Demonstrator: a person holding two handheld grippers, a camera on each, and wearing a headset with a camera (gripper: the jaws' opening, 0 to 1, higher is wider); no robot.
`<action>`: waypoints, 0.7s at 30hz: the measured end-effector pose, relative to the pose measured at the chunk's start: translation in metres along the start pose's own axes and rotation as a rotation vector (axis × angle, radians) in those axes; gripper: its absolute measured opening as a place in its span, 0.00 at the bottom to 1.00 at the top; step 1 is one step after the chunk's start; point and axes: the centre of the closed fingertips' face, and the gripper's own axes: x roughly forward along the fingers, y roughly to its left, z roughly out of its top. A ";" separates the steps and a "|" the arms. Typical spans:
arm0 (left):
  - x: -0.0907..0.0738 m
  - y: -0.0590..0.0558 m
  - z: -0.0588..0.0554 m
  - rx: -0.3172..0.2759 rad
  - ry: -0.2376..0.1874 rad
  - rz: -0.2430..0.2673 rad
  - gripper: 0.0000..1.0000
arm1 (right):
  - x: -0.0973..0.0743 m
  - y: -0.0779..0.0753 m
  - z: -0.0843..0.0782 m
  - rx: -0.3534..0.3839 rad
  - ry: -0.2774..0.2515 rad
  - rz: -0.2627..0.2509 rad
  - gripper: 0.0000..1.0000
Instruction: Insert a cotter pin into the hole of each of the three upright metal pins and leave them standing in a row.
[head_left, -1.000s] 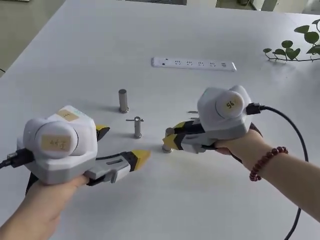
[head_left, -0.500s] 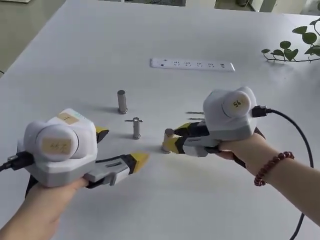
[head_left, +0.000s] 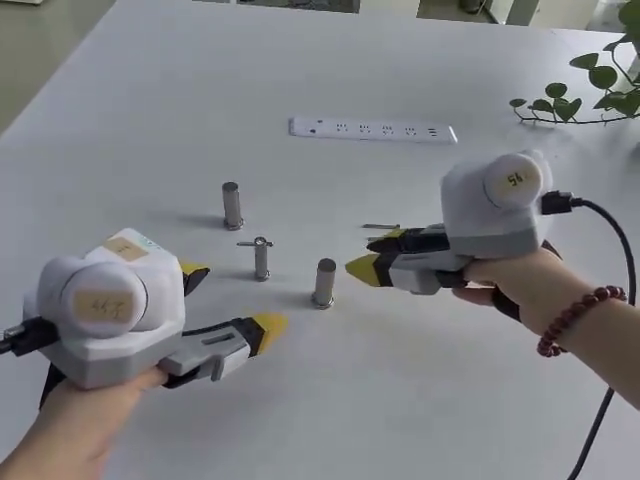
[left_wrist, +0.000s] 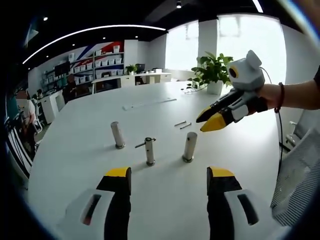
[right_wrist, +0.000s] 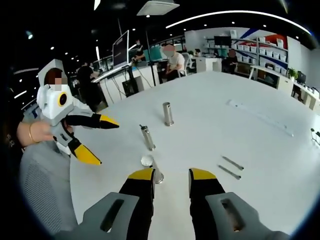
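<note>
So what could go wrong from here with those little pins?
The two loose cotter pins lie flat and look very thin, so the right hand-held gripper might fumble them or push them away. The nearest upright pin stands free close to that gripper's jaws, so a nudge could topple it. The middle pin has a cotter pin sticking out sideways, which a passing gripper could snag.

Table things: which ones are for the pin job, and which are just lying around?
For the job: three metal pins, the middle one already holding a cotter pin; two loose cotter pins.
Just lying about: power strip, plant.
</note>
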 end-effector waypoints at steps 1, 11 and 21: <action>0.000 0.000 0.000 0.000 -0.002 0.000 0.61 | -0.001 -0.002 0.001 0.001 0.002 -0.004 0.22; -0.001 0.000 0.005 -0.005 -0.018 -0.003 0.65 | 0.000 -0.047 -0.012 -0.043 0.134 -0.065 0.22; 0.000 -0.003 0.007 0.015 -0.024 -0.018 0.67 | 0.014 -0.075 -0.020 -0.101 0.226 -0.099 0.18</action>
